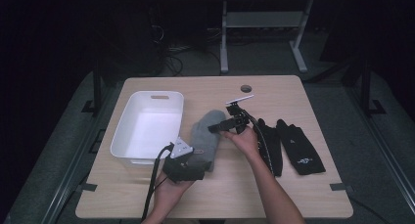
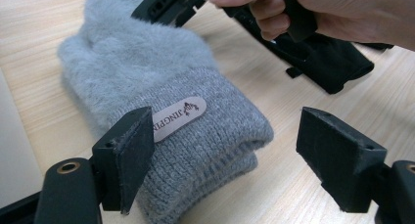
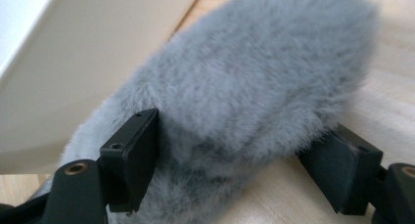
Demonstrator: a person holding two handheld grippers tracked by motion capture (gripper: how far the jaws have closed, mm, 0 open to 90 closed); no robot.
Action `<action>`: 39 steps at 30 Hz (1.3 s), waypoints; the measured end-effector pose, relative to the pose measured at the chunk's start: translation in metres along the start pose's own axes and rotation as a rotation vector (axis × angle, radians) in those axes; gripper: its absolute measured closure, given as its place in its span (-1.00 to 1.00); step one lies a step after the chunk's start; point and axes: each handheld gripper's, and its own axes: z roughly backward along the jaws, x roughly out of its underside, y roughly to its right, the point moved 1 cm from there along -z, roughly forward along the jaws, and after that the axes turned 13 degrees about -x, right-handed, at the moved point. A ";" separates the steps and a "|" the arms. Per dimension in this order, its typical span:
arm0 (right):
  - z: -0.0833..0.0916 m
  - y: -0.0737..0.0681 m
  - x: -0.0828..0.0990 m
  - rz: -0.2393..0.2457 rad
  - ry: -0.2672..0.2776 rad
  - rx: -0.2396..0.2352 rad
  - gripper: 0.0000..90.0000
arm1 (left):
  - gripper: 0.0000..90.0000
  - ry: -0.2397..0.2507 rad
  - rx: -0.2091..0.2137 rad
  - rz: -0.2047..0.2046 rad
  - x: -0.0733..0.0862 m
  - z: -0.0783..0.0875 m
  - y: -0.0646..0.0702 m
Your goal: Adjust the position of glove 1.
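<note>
A pair of fluffy grey mittens [image 1: 208, 133] lies stacked in the middle of the wooden table [image 1: 288, 89], cuffs toward me. My left gripper [image 1: 195, 159] is at the cuff end. In the left gripper view its jaws [image 2: 225, 155] stand open around the ribbed cuff [image 2: 210, 136] with its pale label [image 2: 178, 117], and the right pad is clear of the wool. My right gripper [image 1: 215, 127] reaches in from the right onto the fingertip end. Its jaws [image 3: 240, 160] straddle the furry tip [image 3: 254, 82], open, with fur brushing both pads.
A white plastic bin [image 1: 155, 93] stands just left of the mittens, its wall [image 3: 73, 62] close behind the right gripper's jaws. Two black gloves [image 1: 298, 145] lie on the table at the right, partly under my right forearm. A cable hole [image 1: 245, 88] is at the far edge.
</note>
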 end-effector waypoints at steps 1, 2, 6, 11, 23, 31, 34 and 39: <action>-0.002 0.001 0.001 -0.011 -0.001 -0.007 -0.44 | -0.53 -0.004 0.000 -0.012 0.000 0.000 0.000; -0.005 0.004 0.001 -0.020 -0.003 -0.027 -0.34 | -0.54 -0.012 0.002 -0.010 0.000 -0.001 0.000; -0.008 0.004 0.002 -0.026 -0.008 -0.050 -0.08 | -0.55 -0.015 0.007 -0.009 0.000 -0.002 0.000; -0.012 0.001 0.003 0.023 0.000 -0.080 0.61 | -0.55 -0.017 0.019 -0.006 0.000 -0.002 0.000; 0.031 -0.006 0.012 0.135 -0.021 -0.055 0.76 | -0.58 -0.003 0.045 0.005 -0.004 0.000 0.006; 0.074 0.006 0.032 0.141 -0.022 -0.004 0.76 | -0.59 -0.029 0.081 0.009 -0.017 -0.011 0.015; 0.080 0.011 0.037 0.134 -0.021 0.011 0.76 | -0.59 -0.035 0.074 -0.007 -0.023 -0.015 0.019; 0.087 0.016 0.042 0.147 -0.032 0.047 0.76 | -0.58 -0.103 0.064 0.042 -0.036 -0.035 0.015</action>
